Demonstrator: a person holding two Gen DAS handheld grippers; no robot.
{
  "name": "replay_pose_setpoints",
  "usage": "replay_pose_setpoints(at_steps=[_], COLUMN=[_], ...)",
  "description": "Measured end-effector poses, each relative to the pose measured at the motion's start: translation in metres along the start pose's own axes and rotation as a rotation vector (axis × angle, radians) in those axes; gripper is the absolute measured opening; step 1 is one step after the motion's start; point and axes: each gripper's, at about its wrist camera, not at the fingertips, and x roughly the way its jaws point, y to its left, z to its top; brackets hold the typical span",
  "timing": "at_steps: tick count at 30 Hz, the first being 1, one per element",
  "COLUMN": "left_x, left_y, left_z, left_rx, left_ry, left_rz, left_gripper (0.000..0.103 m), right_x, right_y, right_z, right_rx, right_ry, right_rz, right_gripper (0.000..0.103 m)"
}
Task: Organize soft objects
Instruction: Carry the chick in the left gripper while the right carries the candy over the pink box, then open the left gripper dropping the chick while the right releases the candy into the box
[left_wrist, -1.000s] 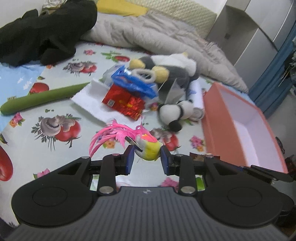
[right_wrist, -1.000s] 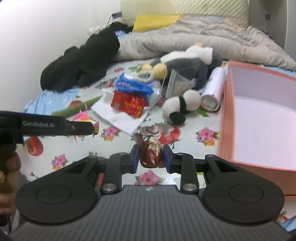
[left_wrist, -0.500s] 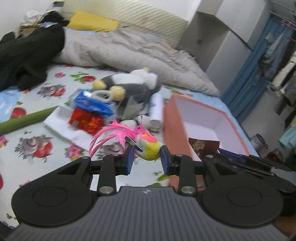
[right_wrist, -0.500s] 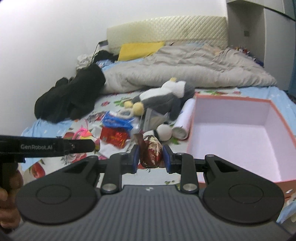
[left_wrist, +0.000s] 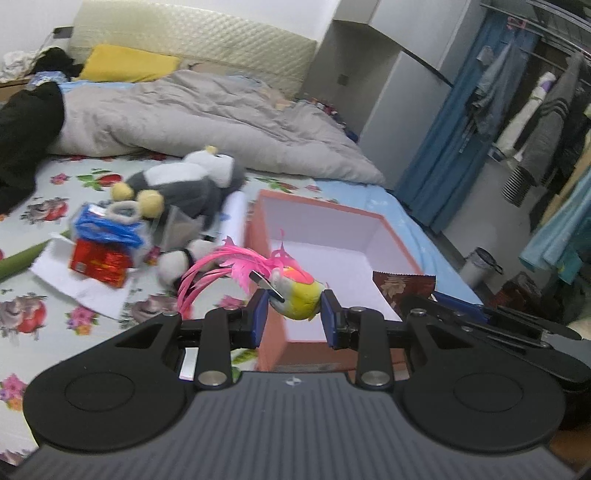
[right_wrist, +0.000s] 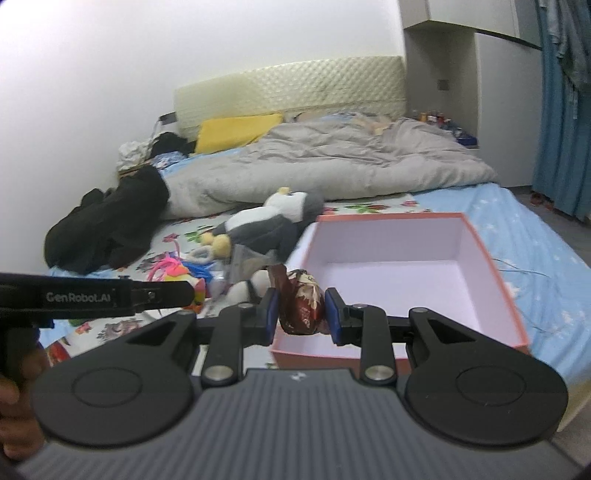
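Note:
My left gripper (left_wrist: 293, 318) is shut on a yellow bird toy with pink feathers (left_wrist: 295, 291), held above the near left wall of the open orange box (left_wrist: 269, 332). My right gripper (right_wrist: 301, 315) is shut on a dark red foil snack packet (right_wrist: 301, 308), held over the near left corner of the same box (right_wrist: 491, 258), whose inside is white. The packet also shows in the left wrist view (left_wrist: 400, 288). A grey and white penguin plush (left_wrist: 184, 181), a small panda plush (left_wrist: 177, 264) and a red packet (left_wrist: 99, 264) lie on the bed left of the box.
A grey duvet (left_wrist: 207, 118), a black garment (right_wrist: 107, 225) and a yellow pillow (right_wrist: 236, 129) lie at the back of the bed. A blue bag (left_wrist: 107, 229), white paper (left_wrist: 74, 280) and a white cylinder (left_wrist: 234, 214) lie in the pile. Wardrobe and hanging clothes stand at right.
Both grippers have risen and moved right with their loads, from over the flowered sheet to above the orange box. Both stay shut.

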Motion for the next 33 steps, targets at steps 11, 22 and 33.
replay_pose_setpoints(at_steps=[11,22,33], left_x=[0.054,0.153,0.238], left_y=[-0.060,-0.074,-0.078], left_z=[0.002,0.028,0.028], left_rx=[0.064,0.078,0.105], left_ry=[0.095,0.199,0.330], left_rz=[-0.071,-0.049,-0.016], left_gripper=[0.036,0.036,0.043], right_x=[0.010,0.071,0.134], right_y=[-0.062,-0.115,-0.160], right_z=[-0.005,0.000,-0.015], right_rx=[0.100,0.135,0.228], right_ry=[0.048,0.137,0.247], right_rz=[-0.090,-0.116,-0.106], right_gripper=[0.031,0.030,0.030])
